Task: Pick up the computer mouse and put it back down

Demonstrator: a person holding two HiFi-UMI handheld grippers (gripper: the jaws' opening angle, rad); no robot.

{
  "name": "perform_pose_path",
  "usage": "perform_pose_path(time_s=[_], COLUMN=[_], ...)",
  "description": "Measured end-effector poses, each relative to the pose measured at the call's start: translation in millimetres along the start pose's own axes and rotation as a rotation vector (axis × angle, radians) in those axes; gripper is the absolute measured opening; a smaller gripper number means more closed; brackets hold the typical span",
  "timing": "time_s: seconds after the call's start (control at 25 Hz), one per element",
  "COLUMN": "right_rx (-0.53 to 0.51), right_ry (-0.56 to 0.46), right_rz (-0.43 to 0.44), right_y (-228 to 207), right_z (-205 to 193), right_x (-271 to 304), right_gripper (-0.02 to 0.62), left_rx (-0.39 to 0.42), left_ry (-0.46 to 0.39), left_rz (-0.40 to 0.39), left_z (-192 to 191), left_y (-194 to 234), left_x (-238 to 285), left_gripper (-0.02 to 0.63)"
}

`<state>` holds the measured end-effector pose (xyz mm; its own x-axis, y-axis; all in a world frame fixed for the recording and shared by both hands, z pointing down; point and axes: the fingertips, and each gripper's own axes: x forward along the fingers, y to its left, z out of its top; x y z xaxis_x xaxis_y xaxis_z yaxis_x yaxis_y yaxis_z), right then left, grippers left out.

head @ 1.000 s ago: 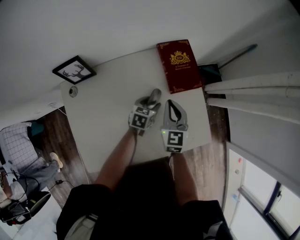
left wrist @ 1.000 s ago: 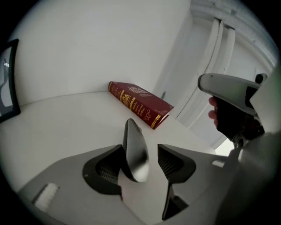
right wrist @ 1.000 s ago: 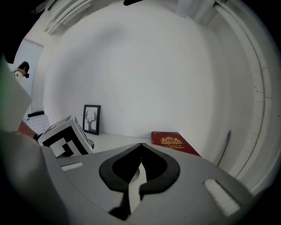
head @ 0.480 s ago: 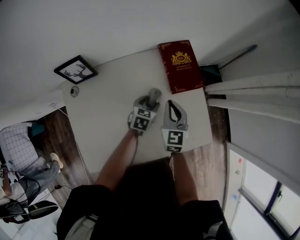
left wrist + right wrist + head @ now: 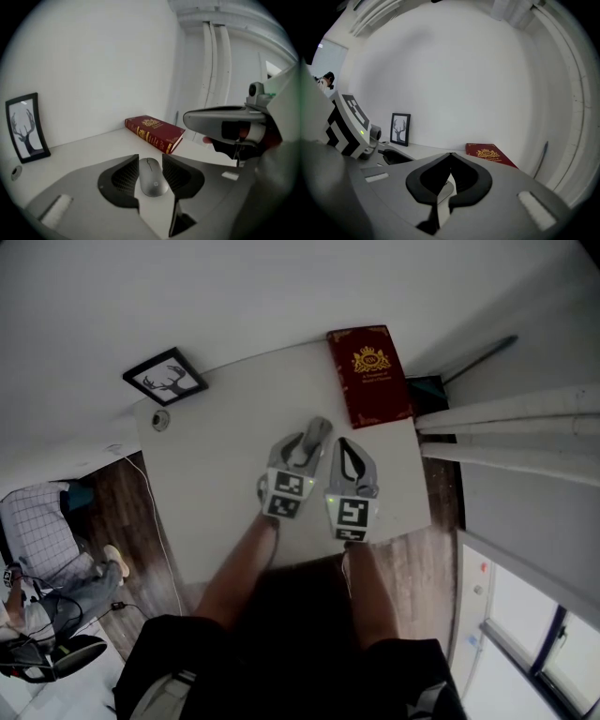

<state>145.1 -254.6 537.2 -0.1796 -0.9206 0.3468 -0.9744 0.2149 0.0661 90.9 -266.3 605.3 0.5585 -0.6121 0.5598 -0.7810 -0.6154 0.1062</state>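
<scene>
2 grippers are over the white tabletop (image 5: 211, 474). The left gripper (image 5: 305, 442) has just been closing its jaws, and they now squeeze the gray computer mouse (image 5: 153, 176), near the red book (image 5: 369, 375). The right gripper (image 5: 450, 157) is closed tight with nothing in it.

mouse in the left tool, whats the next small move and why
Probably ease the left tool straight down until the mouse rests flat on the table, then open. Its jaws have just been closing and sit against both sides of the mouse, so the pick-up looks done. The spot below is bare table, well short of the red book.
</scene>
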Motion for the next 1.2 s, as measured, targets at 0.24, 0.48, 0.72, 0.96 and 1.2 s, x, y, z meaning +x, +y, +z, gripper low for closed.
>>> perform_pose_path(time_s=[0.24, 0.48, 0.72, 0.96, 1.2], right_rx=[-0.008, -0.020, -0.044, -0.041, -0.075], right_ry=[-0.047, -0.118, -0.179, -0.217, -0.233], right_rz=[0.011, 0.020, 0.001, -0.028, -0.030], right_y=[17, 38, 56, 68, 66], right_z=[19, 48, 75, 91, 100], right_x=[-6, -17, -41, -71, -96], right_gripper=[0.014, 0.014, 0.014, 0.014, 0.014], left_rx=[0.047, 0.083, 0.078, 0.116, 0.138], left_ry=[-0.164, -0.282, -0.377, -0.457, -0.467], left_rz=[0.101, 0.146, 0.158, 0.149, 0.131], left_z=[34, 62, 81, 100, 102], left_y=[15, 22, 23, 10, -9], left_x=[-43, -85, -129, -168, -178], left_gripper=[0.002, 0.002, 0.002, 0.002, 0.002])
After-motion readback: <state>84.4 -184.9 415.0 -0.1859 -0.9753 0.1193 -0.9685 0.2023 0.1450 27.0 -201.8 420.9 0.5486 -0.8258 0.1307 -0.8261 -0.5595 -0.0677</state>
